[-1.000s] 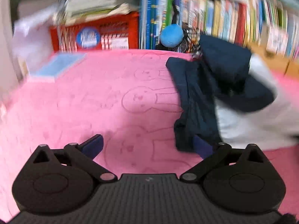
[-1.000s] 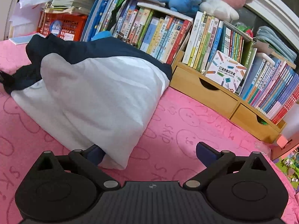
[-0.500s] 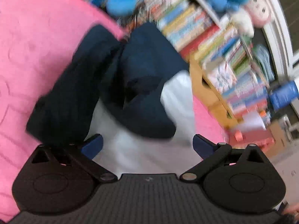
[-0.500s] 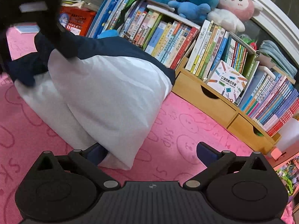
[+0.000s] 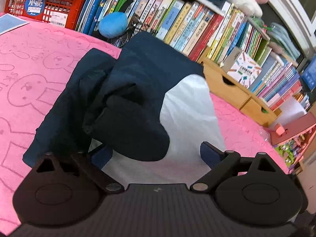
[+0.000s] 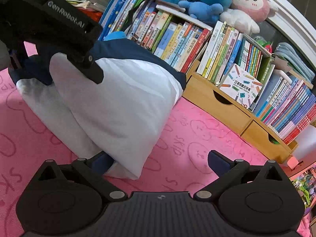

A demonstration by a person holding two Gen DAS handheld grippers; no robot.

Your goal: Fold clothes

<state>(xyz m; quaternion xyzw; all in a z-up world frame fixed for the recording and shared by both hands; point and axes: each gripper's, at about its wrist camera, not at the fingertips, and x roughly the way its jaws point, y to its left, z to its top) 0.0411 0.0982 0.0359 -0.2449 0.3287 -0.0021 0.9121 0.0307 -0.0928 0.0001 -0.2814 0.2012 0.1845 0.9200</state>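
Fingers of left tool [image 5: 156,154] spread wide, nothing between them; its left finger [image 5: 102,155] is partly covered by a dark navy fold of the garment [image 5: 138,90], so contact there is unclear. Right tool [image 6: 158,161] equally wide apart, gripping nothing; its left finger [image 6: 100,161] is tucked under the garment's white corner [image 6: 118,106], its right finger [image 6: 219,162] over bare pink blanket [image 6: 187,138].

Garment, white with navy parts, lies bunched on the blanket: centre to 12 o'clock in the left wrist view, 10 to 11 o'clock in the right wrist view. Left tool's body enters the right wrist view at 10 o'clock, over the garment and hiding part of it.

Farther back: wooden drawer unit [image 6: 227,106] at 2 o'clock, row of books [image 6: 177,39] at 12 to 3 o'clock, plush toys [image 6: 217,2] on top. Red crate [image 5: 47,2] at 11 o'clock in the left view, top edge cut off.
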